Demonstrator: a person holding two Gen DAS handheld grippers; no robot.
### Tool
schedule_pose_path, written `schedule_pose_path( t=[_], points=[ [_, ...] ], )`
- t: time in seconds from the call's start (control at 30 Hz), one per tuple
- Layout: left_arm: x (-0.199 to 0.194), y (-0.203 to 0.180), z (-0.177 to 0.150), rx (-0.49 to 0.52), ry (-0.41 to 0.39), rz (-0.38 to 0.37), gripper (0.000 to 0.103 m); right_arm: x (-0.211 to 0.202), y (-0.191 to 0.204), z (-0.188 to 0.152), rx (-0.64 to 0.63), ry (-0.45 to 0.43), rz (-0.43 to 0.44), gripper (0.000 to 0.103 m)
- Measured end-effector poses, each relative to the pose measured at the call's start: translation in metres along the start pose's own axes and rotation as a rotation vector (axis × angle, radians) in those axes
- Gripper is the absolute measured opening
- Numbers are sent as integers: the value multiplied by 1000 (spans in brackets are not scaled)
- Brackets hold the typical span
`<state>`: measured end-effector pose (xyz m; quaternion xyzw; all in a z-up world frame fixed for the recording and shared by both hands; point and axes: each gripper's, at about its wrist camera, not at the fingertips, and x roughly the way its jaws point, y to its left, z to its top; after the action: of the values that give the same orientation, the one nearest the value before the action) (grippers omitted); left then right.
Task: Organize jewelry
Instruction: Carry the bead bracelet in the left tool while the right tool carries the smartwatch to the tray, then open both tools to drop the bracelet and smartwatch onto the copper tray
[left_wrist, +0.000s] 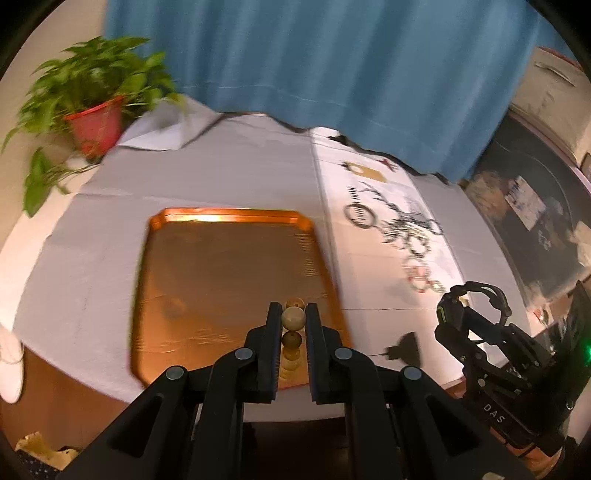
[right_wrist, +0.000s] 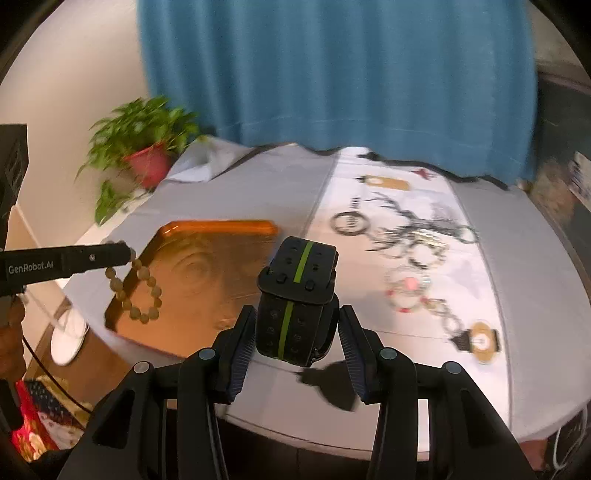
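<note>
My left gripper (left_wrist: 293, 317) is squeezed tight on a bead bracelet (right_wrist: 135, 291). The beads are round and pale, the color of butter. In my right wrist view the bracelet hangs in a loop from the tips of my left gripper, up in the air over the near left corner of the orange tray (right_wrist: 207, 273). On the side of that gripper I can read "GenRobot.AI" in white letters.

My right gripper (right_wrist: 297, 328) is clamped on a black watch band (right_wrist: 295, 295) with a bright green stripe down the middle. The band is curled into a loop, and my two pads press on its sides. It is held up above the bench (right_wrist: 258, 192), near the front edge. In my left wrist view I can see the right gripper off to the side, and its body says "DAS" in small white letters.

The orange tray lies flat on the gray cloth on the bench. To the right of it is a white cloth strip (right_wrist: 376, 195) with more jewelry (right_wrist: 406, 251) on it: dark rings, a chain, a pink and white bracelet (right_wrist: 406, 291), and a round gold and black charm (right_wrist: 480, 341). They are blurry, so I cannot tell more.

A green plant in a red pot (right_wrist: 147, 166) sits at the far left corner. A blue curtain (right_wrist: 332, 74) hangs behind the bench.
</note>
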<state>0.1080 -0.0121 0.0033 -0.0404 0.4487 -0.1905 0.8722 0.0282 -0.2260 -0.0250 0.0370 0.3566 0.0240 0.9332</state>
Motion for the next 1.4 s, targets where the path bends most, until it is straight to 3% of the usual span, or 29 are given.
schedule_pose_path(
  t=[0.57,1.03,1.1,1.13,1.17,1.2,1.23,1.27,1.4],
  points=[
    [37,64,5,-38,-2,126,10,88,86,20,-148,116,106,46],
    [74,84,22,-45,19,185,11,138,98,34,-159,155,99,47],
    [78,88,25,-56,17,176,19,143,97,37,-152,160,92,47],
    [80,90,26,-62,22,183,43,146,96,38,-151,165,88,48],
    [81,92,27,-67,27,203,80,149,96,40,-148,166,82,53],
    [78,93,26,-74,12,246,93,149,95,41,-152,163,73,60],
    [74,92,25,-74,-18,277,98,148,96,42,-160,158,61,78],
    [68,91,22,-68,-52,305,99,145,96,42,-168,144,50,82],
    [53,83,12,-17,-29,333,99,122,95,36,-175,119,63,82]
  ],
)
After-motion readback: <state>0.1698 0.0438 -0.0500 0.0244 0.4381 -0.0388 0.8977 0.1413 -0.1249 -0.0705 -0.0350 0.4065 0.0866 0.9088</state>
